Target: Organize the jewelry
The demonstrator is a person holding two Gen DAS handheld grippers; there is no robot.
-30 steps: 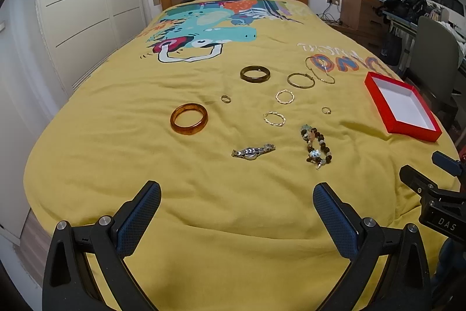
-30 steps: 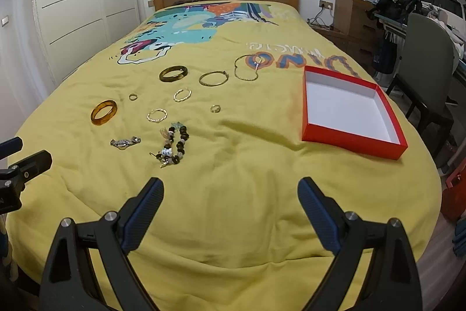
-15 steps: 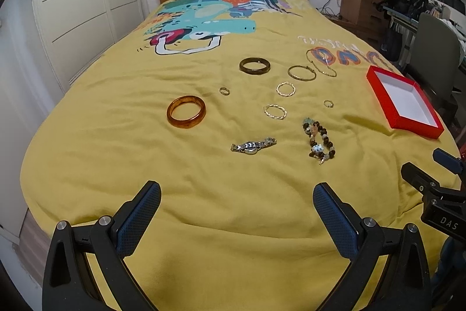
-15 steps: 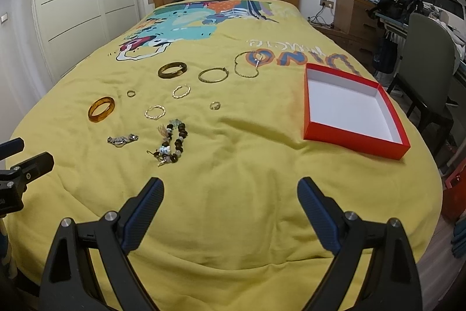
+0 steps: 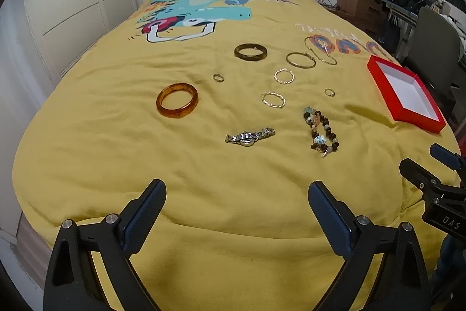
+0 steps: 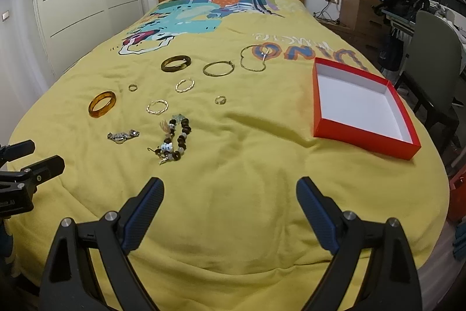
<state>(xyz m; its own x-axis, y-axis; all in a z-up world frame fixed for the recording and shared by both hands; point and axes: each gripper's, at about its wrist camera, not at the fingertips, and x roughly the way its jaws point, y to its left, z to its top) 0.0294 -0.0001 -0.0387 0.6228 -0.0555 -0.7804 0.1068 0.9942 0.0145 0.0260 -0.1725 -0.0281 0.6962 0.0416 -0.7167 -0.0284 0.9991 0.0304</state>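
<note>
Jaws spread wide and empty on both left gripper [image 5: 236, 201] and right gripper [image 6: 228, 198], hovering above the near edge of the yellow bedspread [image 5: 204, 209]. Jewelry scattered mid-bed, left of the empty red box [image 6: 361, 104]. Amber bangle [image 5: 177, 100]: stiff, light, probably slick; best pinched across the rim. Beaded bracelet [image 6: 174, 140]: limp, likely to sag; best gripped at mid-strand. Watch [image 5: 250, 136]: flat on soft cloth, best taken by the case. Small rings [image 5: 329, 92]: tiny, hard to nip without snagging fabric.
</note>
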